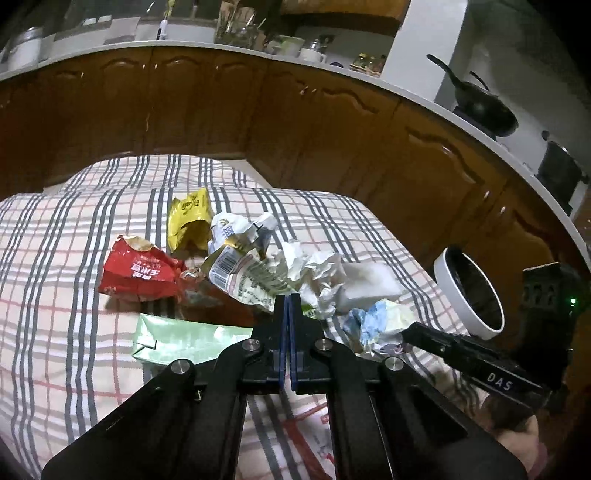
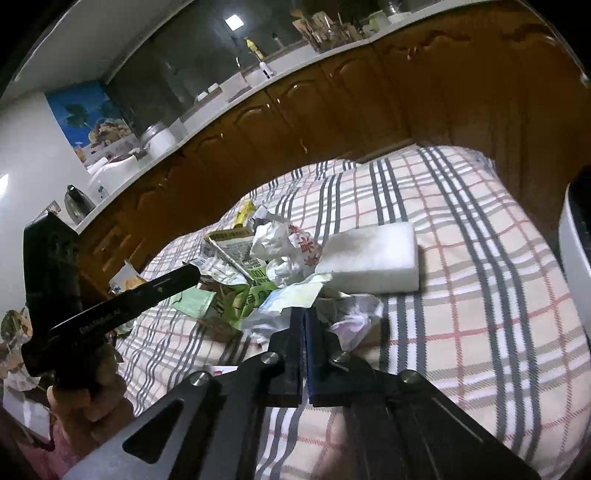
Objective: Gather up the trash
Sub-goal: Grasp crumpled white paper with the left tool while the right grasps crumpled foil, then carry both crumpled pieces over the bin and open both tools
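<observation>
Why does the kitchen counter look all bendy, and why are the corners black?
Left wrist view: the fisheye lens curves the counter and blackens the corners. Right wrist view: same bending, the checked cloth is a bit blurry, and a ceiling light reflects brightly.

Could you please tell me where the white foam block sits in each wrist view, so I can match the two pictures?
Left wrist: the white foam block lies right of centre, behind the crumpled paper.
Right wrist: the block lies at centre, right of the trash pile.
Shared landmark: the white bin at the right edge of the plaid cloth.
</observation>
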The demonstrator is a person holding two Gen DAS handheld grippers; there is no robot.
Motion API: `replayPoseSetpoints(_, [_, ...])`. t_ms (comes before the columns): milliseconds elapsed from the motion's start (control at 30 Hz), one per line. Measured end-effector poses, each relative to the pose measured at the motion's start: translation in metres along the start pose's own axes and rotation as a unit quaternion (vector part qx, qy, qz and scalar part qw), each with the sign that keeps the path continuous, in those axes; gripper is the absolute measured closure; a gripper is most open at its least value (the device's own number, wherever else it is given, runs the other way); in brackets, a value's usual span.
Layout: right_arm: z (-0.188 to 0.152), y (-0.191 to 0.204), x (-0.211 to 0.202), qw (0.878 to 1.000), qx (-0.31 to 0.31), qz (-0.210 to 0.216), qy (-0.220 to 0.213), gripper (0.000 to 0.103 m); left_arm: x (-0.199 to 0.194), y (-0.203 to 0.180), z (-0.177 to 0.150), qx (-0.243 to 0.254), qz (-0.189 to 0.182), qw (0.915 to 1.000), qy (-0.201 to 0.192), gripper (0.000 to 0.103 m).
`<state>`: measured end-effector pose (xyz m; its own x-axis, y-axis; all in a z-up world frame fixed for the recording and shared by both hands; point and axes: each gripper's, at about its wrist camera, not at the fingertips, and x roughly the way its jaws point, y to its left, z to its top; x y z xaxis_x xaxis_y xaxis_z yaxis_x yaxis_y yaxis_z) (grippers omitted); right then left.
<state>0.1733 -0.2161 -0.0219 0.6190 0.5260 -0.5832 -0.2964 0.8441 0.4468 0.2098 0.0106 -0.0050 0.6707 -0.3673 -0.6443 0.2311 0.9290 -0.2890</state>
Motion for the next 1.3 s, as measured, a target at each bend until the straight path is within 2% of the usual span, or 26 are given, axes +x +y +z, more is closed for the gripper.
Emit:
replayPoseSetpoints(167, [0.001, 0.001, -0.015, 1.0, -0.006, -0.003, -0.014, 0.103, 0.001, 0.0, 0.007, -0.014, -0.014, 0.9998, 0.009, 0.102])
replayPoseSetpoints(200, [0.001, 0.0, -0.019, 1.0, -0.006, -0.004, -0.017, 0.103, 0.002, -0.004, 0.011, -0.008, -0.014, 0.9998, 0.007, 0.1])
replayPoseSetpoints(267, [0.0, -0.001, -0.026, 1.0, -0.004, -0.005, -0.023, 0.103, 0.006, -0.018, 0.019, 0.018, -0.009, 0.9998, 0.007, 0.085])
replayPoseSetpoints(333, [0.0, -0.004, -0.034, 0.999, 0.0, -0.007, -0.031, 0.102, 0.017, -0.032, 0.024, 0.047, 0.006, 0.9988, 0.013, 0.05])
replayPoseSetpoints(400, [0.0, -0.009, -0.04, 0.999, 0.004, -0.01, -0.037, 0.102, 0.034, -0.048, 0.028, 0.083, 0.032, 0.9957, 0.025, 0.041])
replayPoseSetpoints(500, [-0.002, -0.02, -0.048, 0.999, 0.013, -0.018, -0.041, 0.103, 0.059, -0.059, 0.028, 0.118, 0.065, 0.99, 0.042, 0.041])
replayPoseSetpoints(567, [-0.003, -0.026, -0.051, 0.999, 0.019, -0.022, -0.042, 0.102, 0.073, -0.06, 0.028, 0.129, 0.071, 0.9876, 0.055, 0.041])
replayPoseSetpoints(600, [-0.004, -0.029, -0.052, 0.999, 0.022, -0.023, -0.042, 0.103, 0.082, -0.06, 0.027, 0.133, 0.074, 0.9864, 0.062, 0.045])
replayPoseSetpoints(633, [-0.005, -0.032, -0.054, 0.998, 0.025, -0.024, -0.042, 0.103, 0.086, -0.059, 0.024, 0.136, 0.075, 0.9857, 0.065, 0.066])
replayPoseSetpoints(667, [-0.005, -0.033, -0.055, 0.998, 0.027, -0.026, -0.043, 0.103, 0.091, -0.058, 0.023, 0.138, 0.076, 0.9852, 0.068, 0.079])
replayPoseSetpoints(800, [-0.008, -0.038, -0.061, 0.998, 0.031, -0.027, -0.049, 0.103, 0.087, -0.05, 0.025, 0.124, 0.068, 0.9882, 0.059, 0.098])
replayPoseSetpoints(1000, [-0.007, -0.041, -0.071, 0.997, 0.034, -0.023, -0.064, 0.103, 0.06, -0.041, 0.029, 0.094, 0.05, 0.9939, 0.03, 0.099])
replayPoseSetpoints(1167, [-0.006, -0.045, -0.087, 0.996, 0.036, -0.025, -0.08, 0.103, 0.031, -0.055, 0.032, 0.089, 0.032, 0.9955, 0.0, 0.099])
replayPoseSetpoints(1300, [-0.005, -0.055, -0.102, 0.994, 0.04, -0.04, -0.095, 0.103, 0.015, -0.076, 0.035, 0.099, 0.002, 0.9949, -0.016, 0.099])
